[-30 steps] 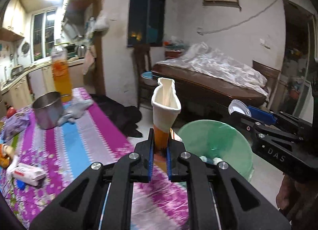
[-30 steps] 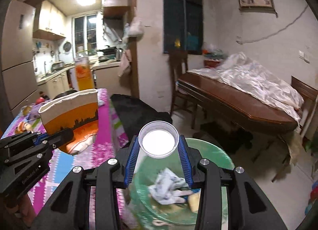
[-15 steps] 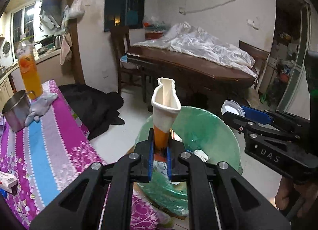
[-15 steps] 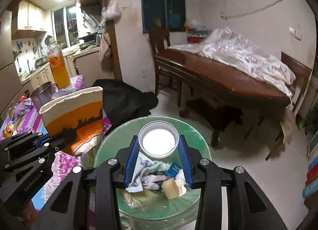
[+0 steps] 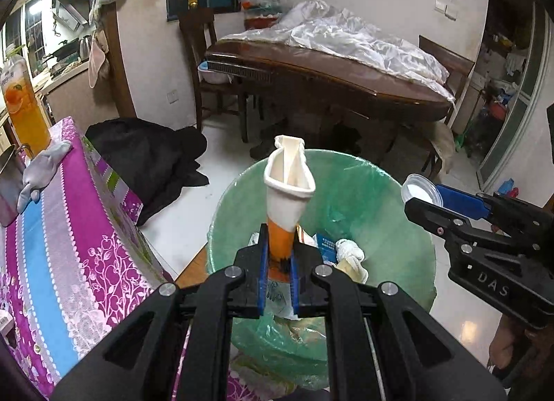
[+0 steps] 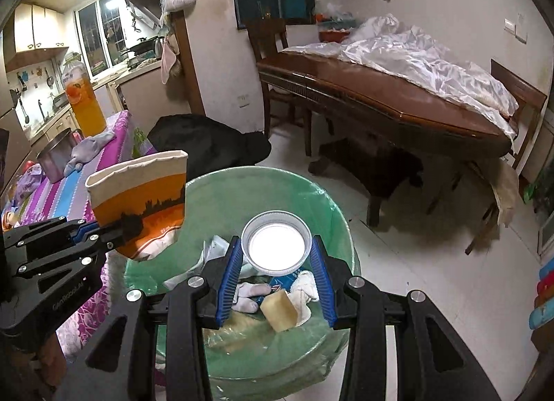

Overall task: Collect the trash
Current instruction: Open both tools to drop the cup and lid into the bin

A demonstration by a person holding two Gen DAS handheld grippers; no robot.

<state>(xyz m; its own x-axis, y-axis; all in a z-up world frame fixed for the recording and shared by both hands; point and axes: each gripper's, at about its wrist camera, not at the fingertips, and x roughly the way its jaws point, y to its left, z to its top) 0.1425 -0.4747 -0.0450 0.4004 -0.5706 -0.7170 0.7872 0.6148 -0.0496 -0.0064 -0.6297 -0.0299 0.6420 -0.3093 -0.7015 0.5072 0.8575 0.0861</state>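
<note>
The left claw (image 5: 279,264) pinches a squashed orange-and-white paper cup (image 5: 288,193) and the right claw (image 6: 276,267) grips a white plastic lid (image 6: 276,245), both held over the green-lined trash bin (image 6: 221,189) with wrappers and tissue inside. The bin stands on pale tiled floor (image 6: 408,273) just beside the corner of the bench (image 5: 59,228) with its purple striped cloth. Beyond lie a black heap (image 5: 149,155), a dark wooden table (image 6: 381,103) and chairs, with open floor between.

Squashed paper cup (image 6: 138,208) at centre left: cream rim, orange body, black skyline print. Bin liner (image 6: 221,200) at lower centre: pale translucent green; lid (image 6: 276,244) at centre, white. Tablecloth (image 5: 59,228) at left, magenta with blue stripe and white floral print.
</note>
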